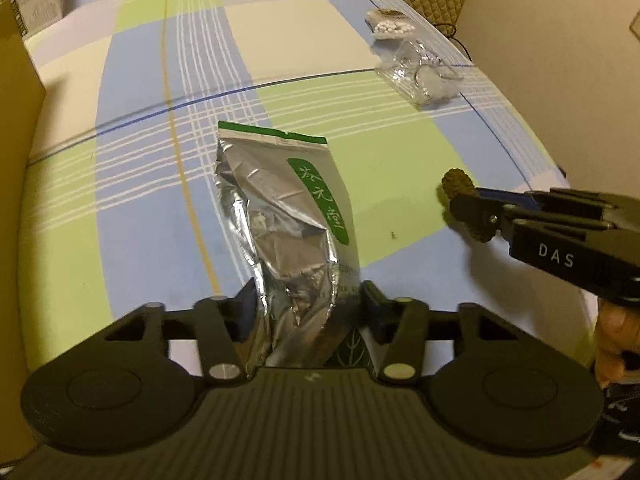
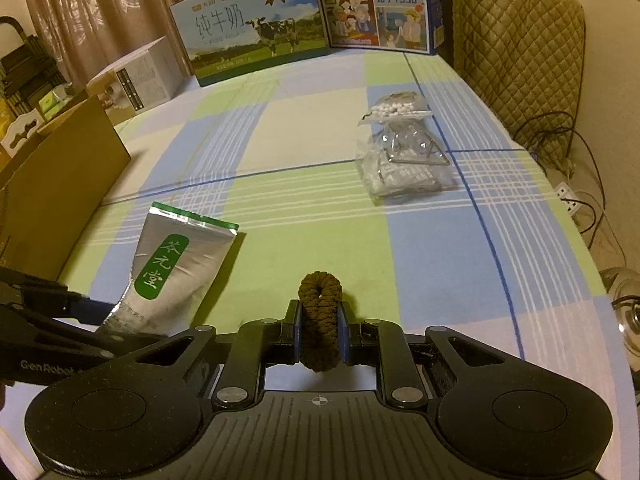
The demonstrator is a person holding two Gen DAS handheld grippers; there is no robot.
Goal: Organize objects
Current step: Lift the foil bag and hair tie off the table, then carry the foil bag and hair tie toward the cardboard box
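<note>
Left gripper (image 1: 306,304) clamped on foil tea pouch (image 1: 280,216); right gripper (image 2: 320,322), right of pouch, pinching brown hair scrunchie (image 2: 320,312), presumably for sorting.

Both wrist views look low across the bedsheet (image 1: 360,152) (shared).
</note>
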